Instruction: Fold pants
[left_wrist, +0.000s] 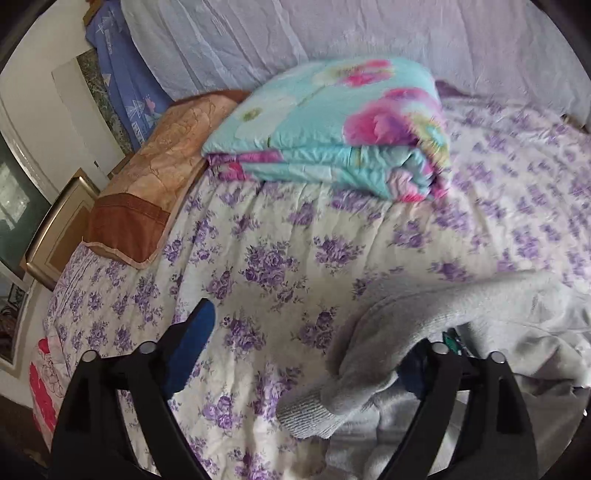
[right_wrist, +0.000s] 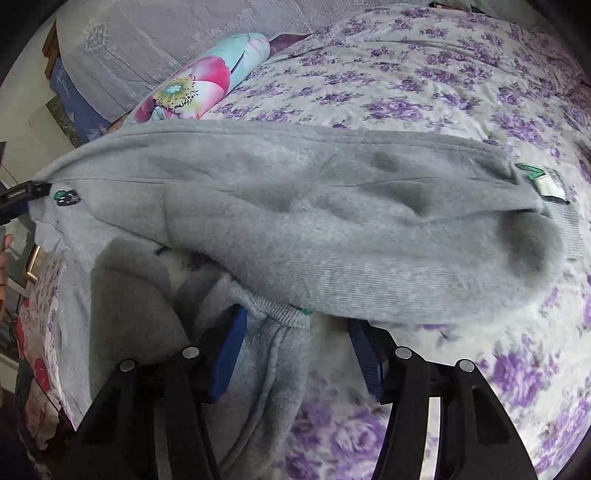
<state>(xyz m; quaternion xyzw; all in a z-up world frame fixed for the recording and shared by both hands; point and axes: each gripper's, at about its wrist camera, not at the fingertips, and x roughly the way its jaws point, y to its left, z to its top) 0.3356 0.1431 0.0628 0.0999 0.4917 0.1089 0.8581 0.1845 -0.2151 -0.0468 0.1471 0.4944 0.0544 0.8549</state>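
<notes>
Grey fleece pants (right_wrist: 295, 221) lie across the purple-flowered bedspread (right_wrist: 424, 74), partly folded over themselves, with a ribbed cuff (right_wrist: 280, 312) near the front. My right gripper (right_wrist: 295, 343) is open; the cuff and a fold of grey cloth lie between its blue-padded fingers (right_wrist: 229, 354). In the left wrist view the pants (left_wrist: 461, 325) lie at the lower right, draped over the right finger. My left gripper (left_wrist: 306, 354) is open, its left blue pad (left_wrist: 192, 347) over bare bedspread (left_wrist: 277, 240). The left gripper's tip also shows at the left edge of the right wrist view (right_wrist: 18, 199), at the pants' edge.
A folded turquoise and pink flowered quilt (left_wrist: 332, 122) sits at the back of the bed. An orange-brown pillow (left_wrist: 147, 192) lies at the left. A pale sheet (left_wrist: 332, 33) covers the back. Framed pictures (left_wrist: 55, 229) lean past the bed's left edge.
</notes>
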